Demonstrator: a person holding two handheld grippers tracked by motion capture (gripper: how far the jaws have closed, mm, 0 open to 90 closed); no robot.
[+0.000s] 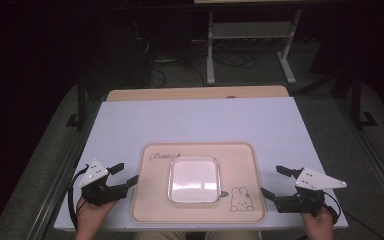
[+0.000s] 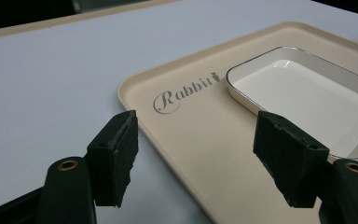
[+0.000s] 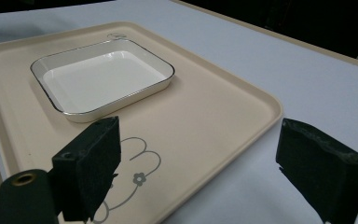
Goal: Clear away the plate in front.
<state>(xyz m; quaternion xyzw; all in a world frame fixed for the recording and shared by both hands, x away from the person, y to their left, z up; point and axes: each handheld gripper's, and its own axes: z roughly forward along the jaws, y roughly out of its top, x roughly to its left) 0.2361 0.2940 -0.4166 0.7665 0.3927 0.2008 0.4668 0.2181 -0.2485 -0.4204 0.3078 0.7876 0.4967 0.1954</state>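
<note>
Left gripper (image 1: 127, 172), right gripper (image 1: 273, 181) agape beside tray (image 1: 150, 200)

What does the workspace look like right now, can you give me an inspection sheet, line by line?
Surface: pale table top, wooden strip along its far edge.
Job's things: beige tray printed "Rabbit" and a rabbit drawing; empty white square dish sits on it.
Clutter: nothing seen.
Grippers: left gripper open beside the tray's left edge; right gripper open beside its right edge; both empty.
Cables: black cable loops from the left gripper; more cables on the floor beyond.
Surroundings: dark room, white metal stand behind the table.
</note>
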